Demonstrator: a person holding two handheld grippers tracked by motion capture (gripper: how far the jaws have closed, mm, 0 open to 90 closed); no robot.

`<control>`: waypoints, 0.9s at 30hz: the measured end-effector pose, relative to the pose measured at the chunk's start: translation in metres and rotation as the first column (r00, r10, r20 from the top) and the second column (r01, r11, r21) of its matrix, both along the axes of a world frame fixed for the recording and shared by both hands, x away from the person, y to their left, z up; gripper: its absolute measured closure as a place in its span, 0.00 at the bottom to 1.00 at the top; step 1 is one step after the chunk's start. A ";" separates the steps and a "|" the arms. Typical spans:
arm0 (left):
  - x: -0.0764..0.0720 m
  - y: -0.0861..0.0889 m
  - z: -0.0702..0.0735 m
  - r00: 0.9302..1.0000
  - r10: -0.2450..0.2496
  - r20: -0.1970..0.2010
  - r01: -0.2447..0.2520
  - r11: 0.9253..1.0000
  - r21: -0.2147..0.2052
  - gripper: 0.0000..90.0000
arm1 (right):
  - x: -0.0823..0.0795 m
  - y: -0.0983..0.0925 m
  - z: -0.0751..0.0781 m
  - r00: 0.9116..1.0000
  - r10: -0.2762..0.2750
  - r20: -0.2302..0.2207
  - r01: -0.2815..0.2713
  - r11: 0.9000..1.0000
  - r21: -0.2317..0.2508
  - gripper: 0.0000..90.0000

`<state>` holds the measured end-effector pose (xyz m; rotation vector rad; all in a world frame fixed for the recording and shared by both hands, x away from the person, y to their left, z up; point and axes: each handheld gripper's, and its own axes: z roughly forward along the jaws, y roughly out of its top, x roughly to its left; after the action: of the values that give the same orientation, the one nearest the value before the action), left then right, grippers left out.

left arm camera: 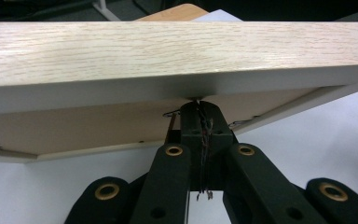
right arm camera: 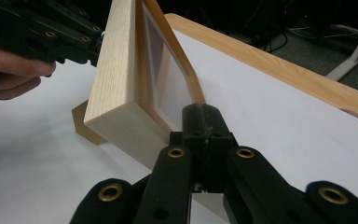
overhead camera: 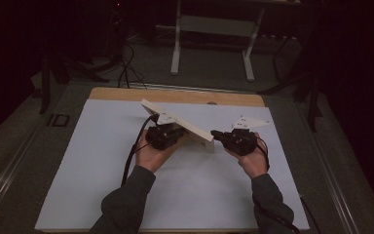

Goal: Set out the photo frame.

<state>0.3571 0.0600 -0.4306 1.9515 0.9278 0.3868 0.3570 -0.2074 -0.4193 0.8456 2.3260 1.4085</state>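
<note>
Two handheld grippers meet at a wooden picture frame [overhead camera: 180, 126] standing tilted on a white table mat [overhead camera: 78, 170]. The left gripper [left arm camera: 199, 109] has its jaws clenched together, tips pressed up under the frame's back edge beside a thin wire clip [left arm camera: 168, 113]; whether they pinch anything there cannot be told from the left gripper view. The right gripper [right arm camera: 205, 122] is likewise shut tight, its closed tip resting against the front of the frame at the glass pane's [right arm camera: 172, 88] lower corner. Seen from the high view, the frame sits near the middle of the mat, between both hands, leaning on its brown back stand [right arm camera: 85, 125]. With neither gripper visibly clamping the wood, the frame appears merely propped between two points. An uneven push could likely tip it flat onto the glass or slide it across the smooth mat toward the table's wooden edge [overhead camera: 175, 95]. Pressure at the pane's corner might also scratch it or fold the stand.
</note>
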 end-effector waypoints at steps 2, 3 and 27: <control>0.000 0.000 0.000 1.000 0.000 0.000 0.000 1.000 0.002 1.00 | 0.000 0.000 0.000 1.000 0.002 -0.003 -0.002 1.000 0.000 1.00; 0.000 -0.001 0.000 1.000 -0.001 -0.001 0.001 1.000 0.007 1.00 | -0.002 0.003 0.000 1.000 0.014 -0.005 -0.014 1.000 -0.005 1.00; -0.003 -0.005 0.000 1.000 -0.022 -0.009 0.022 0.999 0.032 1.00 | -0.006 0.012 0.000 0.998 0.068 -0.011 -0.068 0.997 -0.021 1.00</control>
<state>0.3539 0.0550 -0.4304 1.9925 0.9100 0.3834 0.3513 -0.1951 -0.4189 0.7761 2.3941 1.4073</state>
